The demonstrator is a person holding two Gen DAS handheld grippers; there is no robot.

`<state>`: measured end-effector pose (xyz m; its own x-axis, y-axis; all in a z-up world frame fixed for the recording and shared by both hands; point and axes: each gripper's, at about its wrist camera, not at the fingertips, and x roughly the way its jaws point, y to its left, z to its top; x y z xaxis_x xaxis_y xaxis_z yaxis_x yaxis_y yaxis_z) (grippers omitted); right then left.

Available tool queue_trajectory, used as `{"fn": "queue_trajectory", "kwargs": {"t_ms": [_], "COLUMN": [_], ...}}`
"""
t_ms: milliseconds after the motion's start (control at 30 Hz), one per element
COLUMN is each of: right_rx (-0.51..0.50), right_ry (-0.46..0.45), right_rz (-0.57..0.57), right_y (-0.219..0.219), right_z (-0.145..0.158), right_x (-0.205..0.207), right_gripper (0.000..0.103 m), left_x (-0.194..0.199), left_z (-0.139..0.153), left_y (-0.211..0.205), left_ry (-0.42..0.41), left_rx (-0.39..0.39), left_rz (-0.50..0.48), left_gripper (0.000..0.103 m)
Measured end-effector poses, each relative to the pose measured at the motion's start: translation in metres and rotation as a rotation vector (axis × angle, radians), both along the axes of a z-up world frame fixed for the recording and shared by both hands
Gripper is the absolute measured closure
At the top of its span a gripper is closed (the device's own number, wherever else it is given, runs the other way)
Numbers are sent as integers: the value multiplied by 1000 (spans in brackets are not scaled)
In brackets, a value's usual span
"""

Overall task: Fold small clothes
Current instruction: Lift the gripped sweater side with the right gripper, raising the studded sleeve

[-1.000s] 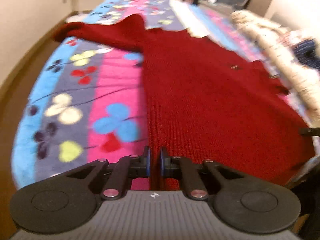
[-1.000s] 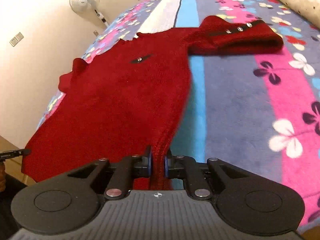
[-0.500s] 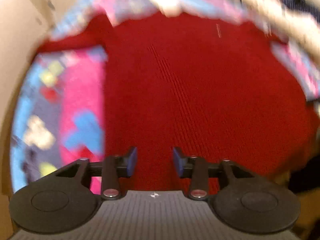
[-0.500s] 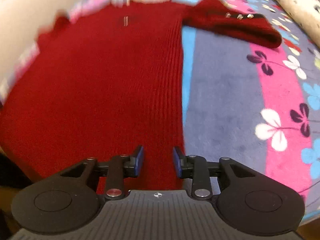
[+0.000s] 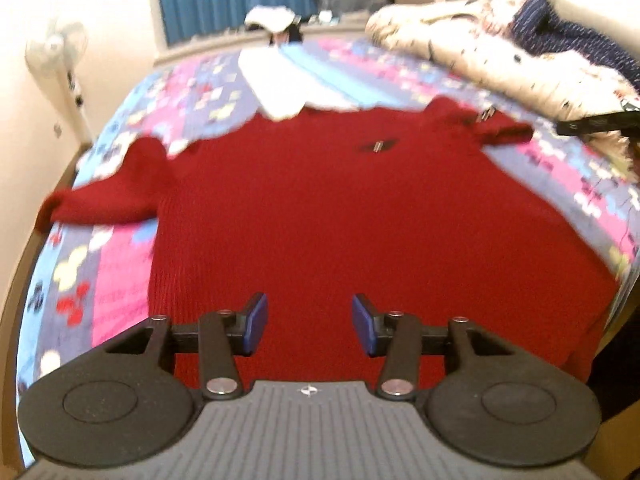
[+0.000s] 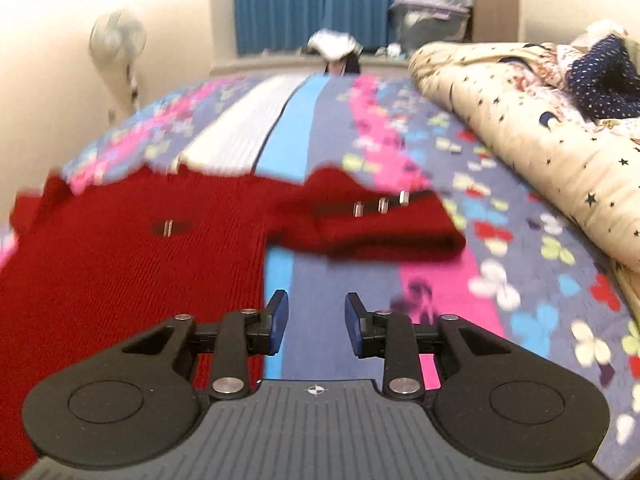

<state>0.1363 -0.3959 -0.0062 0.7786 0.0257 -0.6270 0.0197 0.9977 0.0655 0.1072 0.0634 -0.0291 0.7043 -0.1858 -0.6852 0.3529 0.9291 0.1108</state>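
1. The red knitted sweater lies spread flat, front up, on the striped butterfly-print blanket. It is the landmark for everything below.
2. The left gripper hangs above the sweater's lower body, near the hem. Its jaws have just been opening and now stand well apart. Nothing is between the blue pads; only the red knit shows in the gap, and the pads do not press on it. This gripper is released.
3. The right gripper hangs just beside the sweater's side edge, over the blanket's light-blue and grey stripes. Its jaws stand partly apart after narrowing slightly, narrower than the left pair. The gap shows only blanket. Its left pad sits over the sweater's edge, but whether it touches the knit cannot be told. It grips nothing.
4. One sleeve, bearing three small metal buttons on a dark strip, reaches sideways from the sweater's shoulder, beyond the right gripper. The other sleeve sticks out from the opposite shoulder.
5. A rumpled cream quilt with stars lies on the bed past the buttoned sleeve, well apart from the sweater.
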Motion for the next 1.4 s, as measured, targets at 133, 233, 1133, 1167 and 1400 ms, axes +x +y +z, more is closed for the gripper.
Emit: {"fn": "queue_trajectory", "kwargs": {"t_ms": [133, 233, 1133, 1167, 1400], "right_rx": [126, 261, 616, 610, 595], "right_ry": [-81, -95, 136, 136, 114], "right_rz": [-96, -204, -506, -507, -502], "right_y": [-36, -68, -104, -102, -100], "right_z": [-22, -32, -139, -139, -135], "right_x": [39, 57, 178, 178, 172], "right_gripper": [93, 93, 75, 78, 91], "left_x": [7, 15, 107, 108, 107], "left_z": [21, 36, -2, -2, -3], "left_y": [-25, -40, 3, 4, 3], "left_ry": [-48, -81, -100, -101, -104], "left_rx": [18, 52, 40, 36, 32], "left_rz": [-24, -52, 133, 131, 125], "left_gripper": [52, 54, 60, 60, 60]}}
